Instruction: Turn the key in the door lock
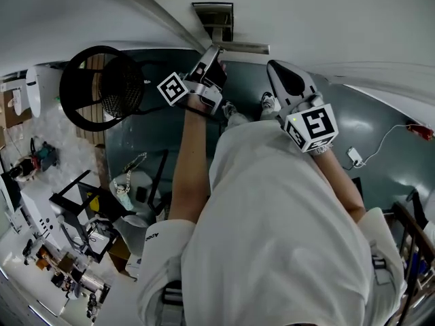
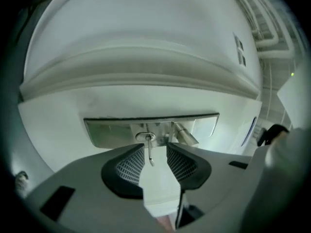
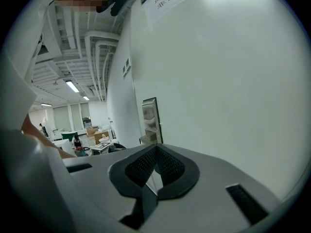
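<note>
A thin metal key point(image 2: 150, 153) sticks out of the lock cylinder point(image 2: 146, 137) in the steel lock plate point(image 2: 104, 131) on the white door point(image 2: 146, 57). My left gripper point(image 2: 155, 150) is right at the plate, open, its mesh pads on either side of the key with a gap to each. The door handle point(image 2: 185, 135) juts out beside the cylinder. In the head view the left gripper point(image 1: 212, 63) reaches up to the lock plate point(image 1: 213, 15). To its right my right gripper point(image 1: 284, 73) is shut and empty; its own view shows the plate point(image 3: 149, 114) edge-on, farther along the door.
A black mesh chair point(image 1: 102, 87) stands at the left, with cluttered benches point(image 1: 61, 250) below it. A white cable and plug point(image 1: 355, 156) lie on the dark floor at the right. An office space with desks point(image 3: 92, 142) opens behind the door's edge.
</note>
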Motion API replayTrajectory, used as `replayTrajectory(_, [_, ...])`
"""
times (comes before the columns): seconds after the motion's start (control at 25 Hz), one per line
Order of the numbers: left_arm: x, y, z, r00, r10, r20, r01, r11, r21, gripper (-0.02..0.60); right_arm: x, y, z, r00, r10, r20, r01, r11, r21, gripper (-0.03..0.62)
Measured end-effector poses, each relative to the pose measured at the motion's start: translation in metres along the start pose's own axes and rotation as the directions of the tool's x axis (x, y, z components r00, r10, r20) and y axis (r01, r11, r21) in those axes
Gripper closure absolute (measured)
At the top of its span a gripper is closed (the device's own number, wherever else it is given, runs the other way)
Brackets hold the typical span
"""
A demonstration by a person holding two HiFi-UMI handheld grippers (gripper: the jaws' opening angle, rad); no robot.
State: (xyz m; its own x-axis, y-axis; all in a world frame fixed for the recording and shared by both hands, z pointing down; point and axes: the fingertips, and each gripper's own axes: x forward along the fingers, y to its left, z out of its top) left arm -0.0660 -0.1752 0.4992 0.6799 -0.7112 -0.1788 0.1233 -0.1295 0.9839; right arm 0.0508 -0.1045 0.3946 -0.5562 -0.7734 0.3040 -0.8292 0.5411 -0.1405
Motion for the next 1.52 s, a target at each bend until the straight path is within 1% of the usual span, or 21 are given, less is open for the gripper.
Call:
replayTrajectory(0.08, [-0.004, 0.001, 0.002, 0.997, 0.074, 0.029, -0.076, 0.993, 0.087, 0.447, -0.001, -0.003, 0.002, 1.0, 0.023, 0.001, -0.023, 1.0, -0.002, 0.602])
replayTrajectory(0.16, [-0.011, 0.0, 0.003, 0.99, 0.127, 0.063, -0.135, 0.981, 0.141, 0.445, -0.001, -0.004, 0.002, 0.999, 0.048, 0.002, -0.048, 0.999, -0.003, 0.602])
replayTrajectory(0.24, [-0.018, -0.002, 0.002, 0.982, 0.175, 0.074, -0.187, 0.956, 0.224, 0.443, -0.002, -0.004, 0.001, 0.997, 0.075, 0.0, -0.075, 0.997, -0.004, 0.602])
replayTrajectory(0.28, [-0.02, -0.003, 0.001, 0.976, 0.206, 0.072, -0.218, 0.933, 0.287, 0.443, -0.003, -0.004, 0.0, 0.996, 0.089, -0.001, -0.089, 0.996, -0.006, 0.602])
replayTrajectory(0.36, [-0.023, -0.008, -0.006, 0.96, 0.269, 0.072, -0.275, 0.869, 0.411, 0.443, -0.007, -0.005, 0.0, 0.993, 0.115, -0.003, -0.116, 0.993, -0.01, 0.602])
replayTrajectory(0.52, [-0.024, -0.017, -0.022, 0.922, 0.373, 0.1, -0.354, 0.71, 0.609, 0.443, -0.013, -0.007, -0.001, 0.987, 0.164, -0.004, -0.164, 0.986, -0.013, 0.602])
replayTrajectory(0.6, [-0.025, -0.019, -0.025, 0.895, 0.423, 0.143, -0.398, 0.612, 0.683, 0.443, -0.015, -0.007, -0.003, 0.983, 0.186, -0.004, -0.186, 0.982, -0.014, 0.602])
replayTrajectory(0.64, [-0.026, -0.018, -0.025, 0.875, 0.451, 0.177, -0.429, 0.55, 0.717, 0.443, -0.016, -0.008, -0.004, 0.981, 0.196, -0.004, -0.196, 0.98, -0.014, 0.602])
replayTrajectory(0.68, [-0.029, -0.017, -0.025, 0.849, 0.481, 0.218, -0.461, 0.477, 0.748, 0.443, -0.017, -0.008, -0.005, 0.979, 0.206, -0.004, -0.206, 0.979, -0.015, 0.602])
replayTrajectory(0.72, [-0.032, -0.016, -0.025, 0.82, 0.51, 0.261, -0.491, 0.39, 0.779, 0.443, -0.019, -0.009, -0.006, 0.977, 0.214, -0.004, -0.214, 0.977, -0.015, 0.602])
replayTrajectory(0.8, [-0.037, -0.014, -0.027, 0.752, 0.563, 0.343, -0.523, 0.191, 0.831, 0.443, -0.022, -0.011, -0.008, 0.973, 0.229, -0.003, -0.229, 0.973, -0.016, 0.602])
replayTrajectory(0.92, [-0.04, -0.012, -0.03, 0.643, 0.606, 0.469, -0.507, -0.122, 0.853, 0.443, -0.027, -0.015, -0.01, 0.97, 0.243, -0.001, -0.243, 0.97, -0.017, 0.602])
replayTrajectory(0.96, [-0.039, -0.012, -0.032, 0.613, 0.606, 0.507, -0.485, -0.218, 0.847, 0.443, -0.029, -0.017, -0.011, 0.969, 0.245, 0.0, -0.245, 0.969, -0.016, 0.602])
replayTrajectory(1.04, [-0.033, -0.011, -0.034, 0.568, 0.596, 0.568, -0.421, -0.382, 0.823, 0.443, -0.032, -0.02, -0.011, 0.968, 0.249, 0.002, -0.249, 0.968, -0.015, 0.602])
replayTrajectory(1.08, [-0.028, -0.01, -0.036, 0.548, 0.591, 0.592, -0.384, -0.451, 0.806, 0.443, -0.033, -0.022, -0.012, 0.968, 0.251, 0.003, -0.251, 0.968, -0.015, 0.602])
replayTrajectory(1.12, [-0.023, -0.009, -0.037, 0.529, 0.589, 0.611, -0.349, -0.506, 0.789, 0.443, -0.034, -0.024, -0.012, 0.967, 0.253, 0.004, -0.253, 0.967, -0.015, 0.602])
replayTrajectory(1.16, [-0.018, -0.007, -0.038, 0.511, 0.589, 0.626, -0.319, -0.546, 0.775, 0.443, -0.035, -0.025, -0.013, 0.967, 0.255, 0.005, -0.255, 0.967, -0.015, 0.602])
replayTrajectory(1.2, [-0.014, -0.003, -0.038, 0.494, 0.592, 0.636, -0.295, -0.574, 0.764, 0.443, -0.036, -0.027, -0.014, 0.967, 0.256, 0.005, -0.256, 0.966, -0.015, 0.602])
replayTrajectory(1.32, [-0.006, 0.014, -0.035, 0.439, 0.608, 0.661, -0.231, -0.635, 0.737, 0.443, -0.037, -0.031, -0.015, 0.966, 0.26, 0.007, -0.26, 0.965, -0.015, 0.602])
replayTrajectory(1.44, [-0.003, 0.028, -0.03, 0.377, 0.618, 0.689, -0.189, -0.677, 0.711, 0.443, -0.04, -0.036, -0.015, 0.966, 0.26, 0.009, -0.259, 0.966, -0.016, 0.602])
replayTrajectory(1.52, [-0.003, 0.029, -0.026, 0.354, 0.596, 0.72, -0.195, -0.706, 0.68, 0.443, -0.042, -0.041, -0.016, 0.967, 0.253, 0.009, -0.253, 0.967, -0.014, 0.602])
